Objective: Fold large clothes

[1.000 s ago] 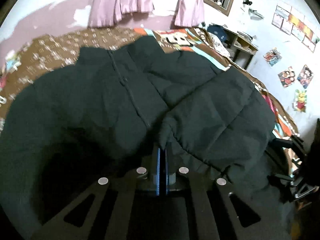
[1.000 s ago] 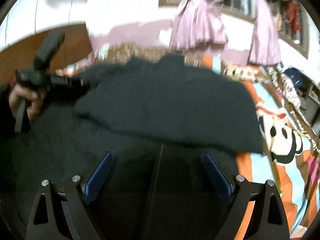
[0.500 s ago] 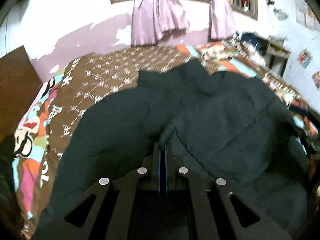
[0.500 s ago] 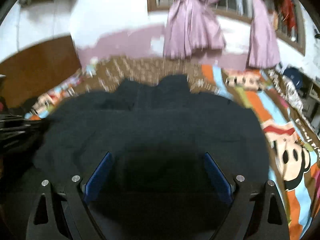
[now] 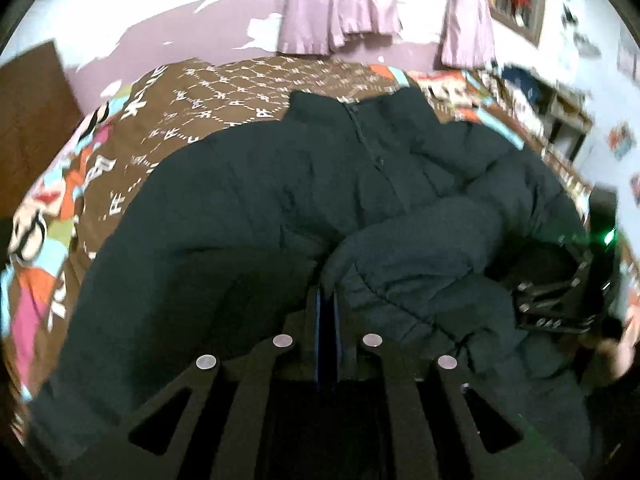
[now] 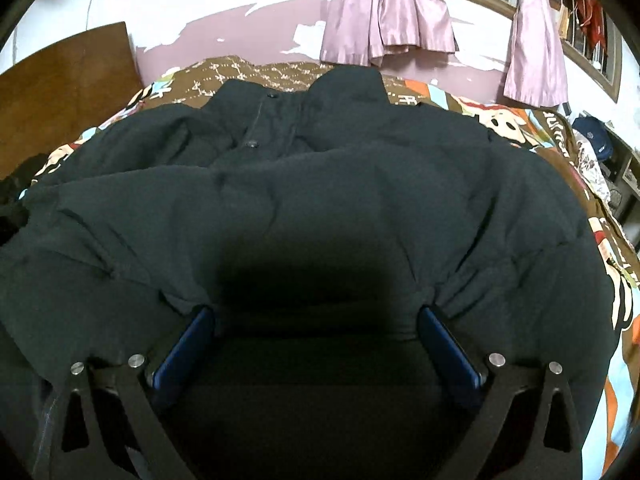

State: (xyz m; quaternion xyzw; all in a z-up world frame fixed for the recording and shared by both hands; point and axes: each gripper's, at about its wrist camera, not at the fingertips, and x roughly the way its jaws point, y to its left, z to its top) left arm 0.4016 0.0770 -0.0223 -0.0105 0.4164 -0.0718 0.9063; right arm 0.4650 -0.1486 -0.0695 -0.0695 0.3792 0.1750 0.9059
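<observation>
Dark quilted puffer jacket spread on patterned bedspread, sleeve folded across. Left hand-held gripper clamped on sleeve cuff; right hand-held gripper opening wide over jacket.

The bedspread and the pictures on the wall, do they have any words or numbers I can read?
Bedspread: white marks on the brown part, maybe letters, too blurred to read.
Wall pictures: too small and blurred to read.
Black jacket: no label or words in view.
</observation>
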